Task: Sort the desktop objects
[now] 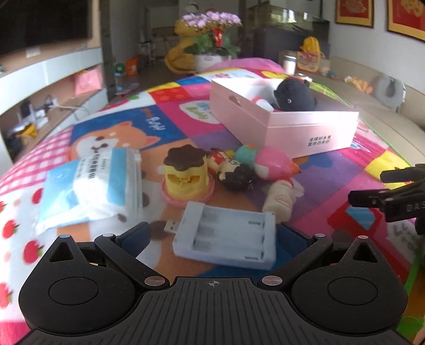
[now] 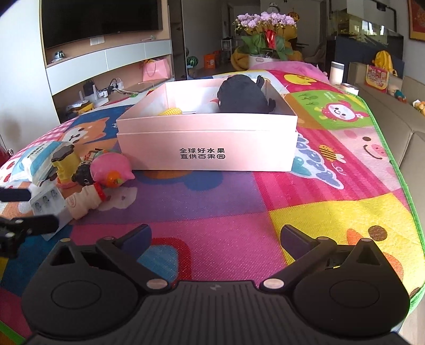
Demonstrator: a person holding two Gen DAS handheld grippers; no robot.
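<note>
Your left gripper [image 1: 212, 233] straddles the battery charger [image 1: 225, 238], jaws apart — a skewed close could tip it. Right gripper [image 2: 216, 236] gapes, empty, before the pink box [image 2: 207, 143].

A family living room: wall-mounted television [image 2: 101, 21] above shelves, potted orchids [image 2: 265, 34], a beige sofa [image 2: 393, 111], and a bright children's play mat [image 2: 305, 191].

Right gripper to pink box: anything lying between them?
Nothing. In the right wrist view, only bare colourful play mat lies between the open right gripper and the pink box.
</note>
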